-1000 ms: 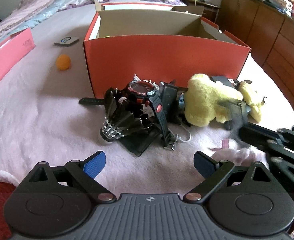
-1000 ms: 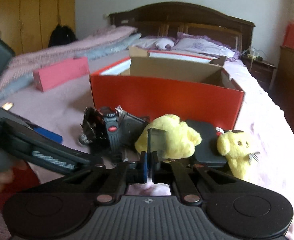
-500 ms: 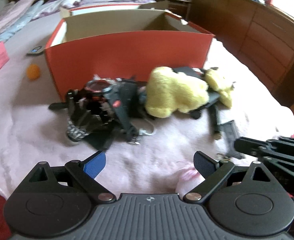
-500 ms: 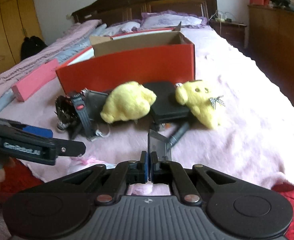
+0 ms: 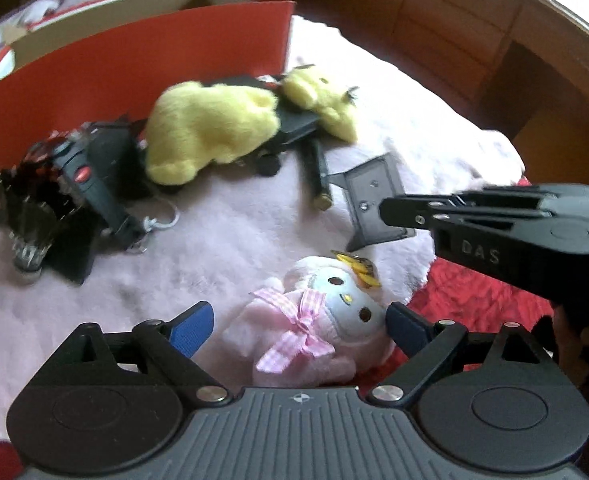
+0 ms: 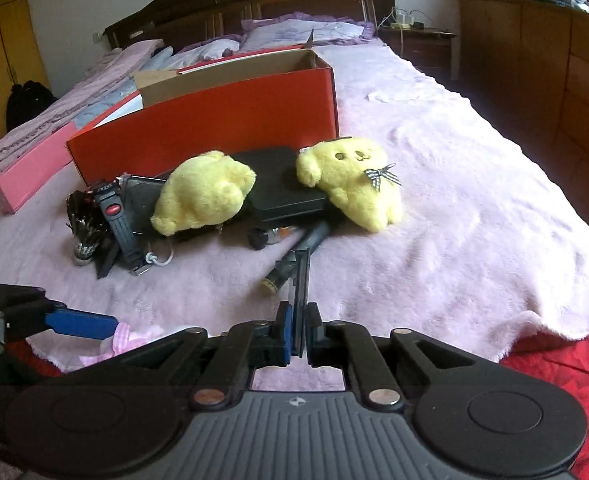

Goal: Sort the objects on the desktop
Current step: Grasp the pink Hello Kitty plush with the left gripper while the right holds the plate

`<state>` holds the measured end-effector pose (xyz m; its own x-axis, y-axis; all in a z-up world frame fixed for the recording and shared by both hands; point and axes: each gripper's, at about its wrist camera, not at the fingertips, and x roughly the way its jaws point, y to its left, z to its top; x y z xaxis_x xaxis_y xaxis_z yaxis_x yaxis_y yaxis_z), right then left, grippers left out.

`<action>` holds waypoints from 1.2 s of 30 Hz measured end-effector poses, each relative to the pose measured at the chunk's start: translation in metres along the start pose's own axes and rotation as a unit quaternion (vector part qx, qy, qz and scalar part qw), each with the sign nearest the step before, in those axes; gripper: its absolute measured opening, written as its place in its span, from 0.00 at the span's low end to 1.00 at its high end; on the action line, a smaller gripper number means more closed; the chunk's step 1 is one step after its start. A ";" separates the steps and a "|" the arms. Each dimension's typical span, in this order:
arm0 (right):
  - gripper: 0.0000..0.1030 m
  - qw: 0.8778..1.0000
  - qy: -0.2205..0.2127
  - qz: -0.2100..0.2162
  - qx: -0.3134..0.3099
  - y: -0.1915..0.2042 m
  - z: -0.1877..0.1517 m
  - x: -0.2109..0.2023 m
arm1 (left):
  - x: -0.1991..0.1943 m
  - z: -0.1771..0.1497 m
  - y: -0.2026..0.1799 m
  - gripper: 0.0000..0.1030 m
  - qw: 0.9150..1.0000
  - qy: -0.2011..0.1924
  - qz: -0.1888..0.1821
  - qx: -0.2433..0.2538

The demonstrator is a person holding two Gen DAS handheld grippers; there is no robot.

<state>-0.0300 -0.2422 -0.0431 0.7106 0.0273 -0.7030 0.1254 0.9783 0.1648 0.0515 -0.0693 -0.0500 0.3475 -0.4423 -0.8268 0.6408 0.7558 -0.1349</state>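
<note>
My left gripper (image 5: 298,326) is open, its blue pads either side of a pink kitty plush with a gingham bow (image 5: 318,324) at the blanket's near edge. My right gripper (image 6: 297,334) is shut on a thin dark flat plate (image 6: 302,280), seen flat-on in the left wrist view (image 5: 374,196). Two yellow plush toys (image 6: 204,196) (image 6: 354,184), a black case (image 6: 282,184), a watch (image 6: 114,212), a black shuttlecock (image 6: 82,228) and a pen (image 6: 294,256) lie before the open red box (image 6: 214,120).
A pink box (image 6: 30,172) lies at the left of the bed. Wooden drawers (image 6: 534,80) stand on the right. The pink blanket (image 6: 454,200) ends at a red cover (image 6: 554,360) near me.
Both grippers pulled back from the pile toward the bed's near edge. The left one swung right and down onto the pink plush. The right keeps hold of the plate.
</note>
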 end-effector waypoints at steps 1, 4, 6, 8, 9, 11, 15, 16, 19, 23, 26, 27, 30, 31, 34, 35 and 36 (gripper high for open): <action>0.08 1.000 0.000 -0.001 0.000 0.000 0.000 0.001 | 0.002 0.000 -0.003 0.89 1.000 0.001 -0.002 0.009; 0.08 1.000 -0.001 0.001 -0.005 0.002 -0.001 0.003 | 0.006 0.000 -0.008 0.86 1.000 0.003 -0.003 0.024; 0.10 1.000 -0.003 0.000 -0.007 0.002 -0.001 0.003 | 0.008 -0.001 -0.011 0.83 1.000 0.005 -0.008 0.024; 0.11 1.000 -0.004 0.000 -0.004 0.002 -0.001 0.003 | 0.010 -0.002 -0.012 0.78 1.000 0.005 -0.012 0.026; 0.11 1.000 -0.004 0.000 -0.003 0.001 -0.001 0.003 | 0.009 -0.003 -0.014 0.71 0.999 0.003 -0.015 0.029; 0.11 1.000 -0.005 -0.002 0.001 0.000 -0.001 0.003 | 0.007 -0.003 -0.018 0.67 0.999 -0.005 -0.017 0.039; 0.11 1.000 -0.006 -0.004 0.009 -0.003 -0.001 0.004 | 0.003 -0.005 -0.026 0.52 0.998 -0.014 -0.026 0.059; 0.11 1.000 -0.006 -0.004 0.011 -0.004 -0.001 0.004 | 0.003 -0.006 -0.028 0.52 0.998 -0.014 -0.029 0.062; 0.12 1.000 -0.008 -0.006 0.014 -0.005 -0.001 0.005 | 0.003 -0.007 -0.030 0.51 0.997 -0.014 -0.028 0.065; 0.13 1.000 -0.009 -0.005 0.011 -0.006 0.001 0.008 | 0.005 -0.006 -0.025 0.52 0.998 -0.007 -0.033 0.047; 0.19 1.000 -0.008 -0.008 0.017 -0.007 0.003 0.010 | 0.001 -0.006 -0.022 0.51 0.999 -0.012 -0.034 0.040; 0.27 1.000 -0.008 -0.003 0.021 -0.008 0.004 0.010 | -0.001 -0.007 -0.021 0.50 0.999 -0.016 -0.030 0.041; 0.35 1.000 -0.001 0.011 0.027 -0.009 0.003 0.012 | -0.009 -0.007 -0.018 0.48 0.999 -0.030 -0.015 0.043; 0.35 1.000 0.004 0.015 0.026 -0.008 0.002 0.013 | -0.011 -0.007 -0.016 0.48 0.999 -0.035 -0.009 0.040; 0.32 1.000 0.011 0.007 0.011 -0.001 -0.002 0.018 | -0.015 -0.008 -0.005 0.48 0.999 -0.039 0.010 0.024; 0.30 1.000 0.013 0.008 0.012 0.000 -0.002 0.019 | -0.015 -0.008 -0.001 0.48 0.999 -0.038 0.017 0.018; 0.26 1.000 0.013 0.009 0.011 0.002 -0.002 0.020 | -0.015 -0.008 0.003 0.49 0.999 -0.036 0.024 0.012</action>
<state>-0.0171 -0.2397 -0.0583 0.6946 0.0498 -0.7176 0.1285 0.9730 0.1919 0.0425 -0.0569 -0.0425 0.4269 -0.4397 -0.7902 0.6372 0.7663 -0.0822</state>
